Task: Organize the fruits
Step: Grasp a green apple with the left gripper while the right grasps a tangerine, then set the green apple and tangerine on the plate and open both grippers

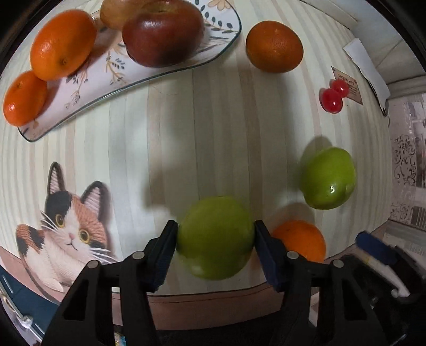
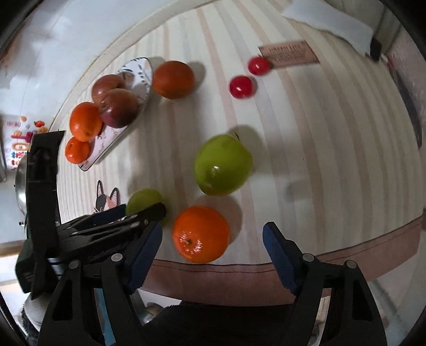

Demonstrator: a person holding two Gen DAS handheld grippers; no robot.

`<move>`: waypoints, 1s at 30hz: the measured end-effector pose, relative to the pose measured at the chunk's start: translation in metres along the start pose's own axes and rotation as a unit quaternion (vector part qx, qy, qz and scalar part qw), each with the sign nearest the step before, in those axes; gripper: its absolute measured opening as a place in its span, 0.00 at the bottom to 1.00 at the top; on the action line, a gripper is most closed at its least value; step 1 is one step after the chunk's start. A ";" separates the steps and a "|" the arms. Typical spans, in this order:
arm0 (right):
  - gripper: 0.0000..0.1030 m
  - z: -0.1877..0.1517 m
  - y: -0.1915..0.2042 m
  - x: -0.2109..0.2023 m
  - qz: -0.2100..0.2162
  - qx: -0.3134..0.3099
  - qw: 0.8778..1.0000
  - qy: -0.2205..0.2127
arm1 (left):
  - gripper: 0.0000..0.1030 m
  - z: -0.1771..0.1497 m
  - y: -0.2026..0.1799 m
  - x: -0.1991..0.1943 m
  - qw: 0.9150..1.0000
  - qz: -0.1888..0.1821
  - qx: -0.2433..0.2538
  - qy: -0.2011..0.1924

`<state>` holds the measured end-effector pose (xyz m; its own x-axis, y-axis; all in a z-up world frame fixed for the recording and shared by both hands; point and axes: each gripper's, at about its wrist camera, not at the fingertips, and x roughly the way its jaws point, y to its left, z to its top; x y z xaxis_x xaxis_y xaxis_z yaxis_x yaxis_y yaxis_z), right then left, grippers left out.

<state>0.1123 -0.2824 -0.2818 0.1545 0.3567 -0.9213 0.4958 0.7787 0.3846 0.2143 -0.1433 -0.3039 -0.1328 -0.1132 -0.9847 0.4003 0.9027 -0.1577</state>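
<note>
A green apple [image 1: 215, 237] rests on the striped table near its front edge, and my left gripper [image 1: 215, 226] is shut on it, a blue pad against each side. Just right of it lies an orange [image 2: 201, 234], which sits between the fingers of my open right gripper [image 2: 213, 226] with a gap on both sides. A second green apple [image 2: 223, 165] lies loose farther in. The flowered plate [image 1: 159, 71] at the back left holds two red apples [image 1: 162, 32] and two oranges [image 1: 62, 44]. Another orange [image 1: 274, 46] lies beside the plate.
Two small red fruits [image 1: 331, 99] lie at the back right by a brown label card [image 2: 290, 54]. A white cloth [image 2: 332, 24] covers the far corner. A cat picture [image 1: 72, 229] is printed on the tablecloth at the front left. The brown-bordered table edge [image 2: 239, 274] runs below both grippers.
</note>
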 end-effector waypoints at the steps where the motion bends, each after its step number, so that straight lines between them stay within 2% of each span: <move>1: 0.78 -0.001 -0.001 0.002 -0.001 0.003 1.000 0.004 | 0.53 -0.002 -0.001 -0.001 1.000 0.010 0.003 -0.004; 3: 0.78 -0.003 0.000 0.007 -0.001 0.004 1.000 0.012 | 0.53 -0.009 0.004 -0.005 1.000 0.026 -0.005 -0.015; 10: 0.78 0.002 0.013 0.040 -0.001 -0.014 0.999 0.046 | 0.53 -0.039 0.053 -0.010 0.996 0.034 -0.077 -0.007; 11: 0.76 0.002 0.015 0.046 -0.006 -0.017 0.998 0.052 | 0.53 -0.043 0.060 -0.008 0.996 0.029 -0.089 -0.003; 13: 0.63 0.001 0.022 0.056 -0.005 -0.031 0.998 0.061 | 0.53 -0.046 0.067 -0.008 0.994 0.008 -0.111 -0.004; 16: 0.63 -0.003 0.050 0.060 -0.049 -0.102 0.992 0.054 | 0.53 -0.049 0.069 -0.009 0.993 0.006 -0.117 -0.010; 20: 0.63 -0.004 0.071 0.067 -0.063 -0.154 0.984 0.059 | 0.53 -0.051 0.070 -0.010 0.993 -0.002 -0.121 -0.012; 22: 0.63 -0.001 0.077 0.068 -0.068 -0.162 0.983 0.057 | 0.53 -0.047 0.076 -0.013 0.992 -0.004 -0.122 -0.013; 26: 0.64 0.002 0.077 0.078 -0.077 -0.164 0.980 0.079 | 0.53 -0.049 0.076 -0.014 0.992 -0.004 -0.125 -0.016; 27: 0.64 0.002 0.073 0.079 -0.075 -0.163 0.981 0.079 | 0.53 -0.033 0.084 -0.019 0.992 -0.004 -0.126 -0.015; 30: 0.64 0.005 0.065 0.077 -0.059 -0.147 0.984 0.080 | 0.53 -0.031 0.094 -0.027 0.991 -0.007 -0.132 -0.020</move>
<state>0.1606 -0.2067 -0.3284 -0.0372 0.3127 -0.9491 0.2301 0.9269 0.2963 0.2275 -0.0430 -0.2899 -0.0990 -0.1373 -0.9856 0.1462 0.9777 -0.1509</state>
